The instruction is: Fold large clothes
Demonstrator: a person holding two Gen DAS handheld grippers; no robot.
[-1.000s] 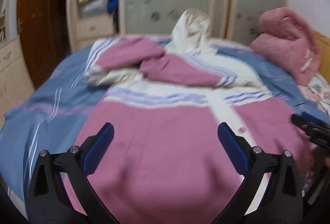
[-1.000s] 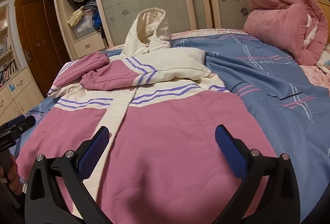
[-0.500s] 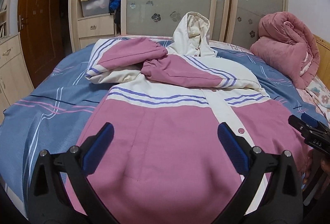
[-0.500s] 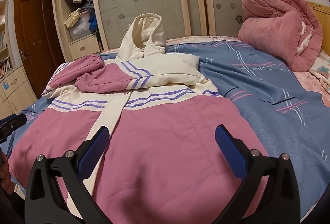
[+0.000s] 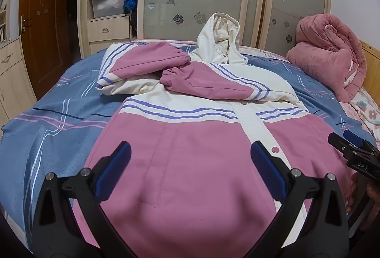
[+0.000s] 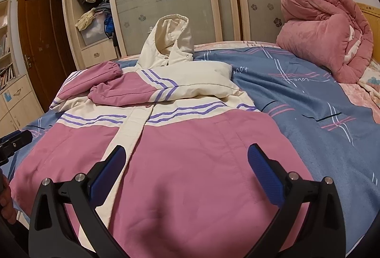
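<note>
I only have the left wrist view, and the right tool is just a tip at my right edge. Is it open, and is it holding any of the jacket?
Observer: The right tool is wide open with nothing between its fingers. It points at the pink lower front of the jacket, right of the cream placket.
Operator: Is the jacket's right side edge folded in down there?
Observer: No. That edge lies flat and unfolded on the blue sheet.
</note>
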